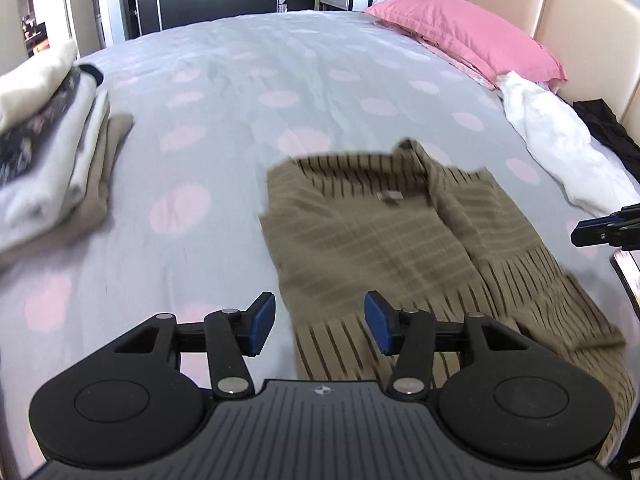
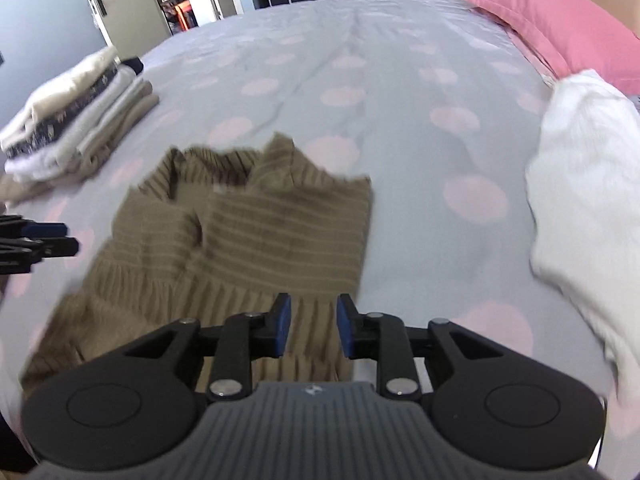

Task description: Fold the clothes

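**Brown sweater part-folded on the bed, both grippers empty**

Brown ribbed knit: the sweater (image 1: 384,232) lay on the grey duvet with pink dots (image 1: 224,92), near the bed's near edge and roughly mid-width. Sides were folded in over the middle and the collar pointed toward the far edge. A small label showed just below the neckline. The hem ribbing ran toward the cameras. Edges looked smeared by motion blur, so the exact fold lines were hard to read.

Left gripper (image 1: 320,326): blue pads spread wide apart, nothing between them. It hung over the sweater's left hem corner; whether it touched the fabric I couldn't tell. Left pad sat over bare duvet, right pad over knit.

Right gripper (image 2: 310,326): pads parted with a narrower gap, nothing clamped. Hem ribbing was visible through the gap, below the pads. It sat over the sweater's right hem area, close to the garment's right edge.

Each gripper showed in the other's view as a dark tip at the frame edge, on opposite sides of the sweater.

Stack of folded clothes (image 2: 76,120) sat toward the bed's left edge, well apart from the sweater: cream on top, a dark patterned layer, white, tan at the bottom.

White garment (image 2: 580,184) lay crumpled along the right edge, unfolded. Pink pillow (image 1: 464,36) at the far right corner against the beige headboard (image 1: 576,12). A black item (image 1: 608,128) lay between the white garment and the headboard; couldn't identify it.
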### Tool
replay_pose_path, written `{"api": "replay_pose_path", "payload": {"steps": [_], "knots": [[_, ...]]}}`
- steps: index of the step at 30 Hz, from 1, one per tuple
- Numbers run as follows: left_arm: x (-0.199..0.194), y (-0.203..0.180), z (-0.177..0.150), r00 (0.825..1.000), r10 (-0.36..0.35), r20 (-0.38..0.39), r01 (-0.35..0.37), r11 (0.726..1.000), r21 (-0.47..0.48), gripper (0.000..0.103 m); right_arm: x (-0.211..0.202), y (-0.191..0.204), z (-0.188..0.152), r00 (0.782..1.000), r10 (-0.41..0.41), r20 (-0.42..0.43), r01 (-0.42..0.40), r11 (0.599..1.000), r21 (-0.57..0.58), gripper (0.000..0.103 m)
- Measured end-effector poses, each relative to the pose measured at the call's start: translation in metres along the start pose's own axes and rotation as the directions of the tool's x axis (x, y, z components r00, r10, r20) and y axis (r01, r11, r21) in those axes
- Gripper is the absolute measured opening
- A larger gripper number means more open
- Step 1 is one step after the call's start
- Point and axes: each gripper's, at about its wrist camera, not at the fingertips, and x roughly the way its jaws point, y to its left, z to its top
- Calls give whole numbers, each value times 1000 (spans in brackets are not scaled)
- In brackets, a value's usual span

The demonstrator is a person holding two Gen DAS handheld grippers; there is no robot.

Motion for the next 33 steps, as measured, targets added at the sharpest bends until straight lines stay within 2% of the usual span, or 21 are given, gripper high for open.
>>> {"api": "replay_pose_path", "payload": {"steps": [3, 7, 10, 14, 16, 18, 20, 21, 22, 23, 24, 25, 29, 33], "knots": [[14, 0, 24, 1000, 7, 8, -8, 999, 44, 47, 10, 5, 26, 1000, 21, 12, -20, 1000, -20, 28], [40, -10, 50, 1000, -18, -5, 19, 992, 124, 47, 33, 18, 55, 999, 35, 10, -34, 997, -70, 28], [61, -16, 62, 999, -35, -29, 40, 986, 165, 47, 56, 26, 72, 999, 51, -7, -52, 995, -90, 28], [94, -17, 69, 998, -2, -67, 15, 980, 197, 47, 90, 29, 89, 995, 87, -38, -90, 993, -71, 33], [108, -11, 72, 997, 8, -79, 6, 986, 169, 47, 105, 31, 95, 993, 109, -47, -111, 992, -55, 39], [117, 0, 75, 996, 2, -88, 9, 992, 122, 47, 119, 35, 100, 992, 116, -55, -119, 991, -62, 39], [126, 9, 79, 995, 9, -104, 0, 996, 85, 46, 133, 41, 103, 995, 83, -64, -89, 992, -94, 37], [130, 14, 80, 993, 14, -114, -6, 997, 70, 38, 138, 42, 103, 996, 56, -70, -63, 992, -106, 35], [134, 18, 82, 992, 19, -124, -12, 998, 56, 26, 142, 41, 104, 997, 34, -74, -42, 993, -110, 17], [135, 23, 82, 992, 11, -127, -8, 1000, 30, 23, 142, 37, 104, 997, 33, -75, -40, 995, -88, 7], [136, 27, 82, 992, 1, -128, -1, 1000, 1, 15, 142, 32, 105, 997, 32, -77, -38, 997, -67, 3], [134, 32, 82, 993, -5, -119, 2, 1000, -27, 6, 141, 26, 105, 997, 29, -76, -33, 998, -46, 2], [120, 50, 80, 998, -11, -68, 4, 994, -110, 3, 128, -1, 108, 998, -9, -57, 11, 999, 33, 2], [120, 61, 74, 996, 11, -83, -24, 989, -148, 3, 131, -23, 101, 994, -49, -99, 57, 996, 75, 2]]}}
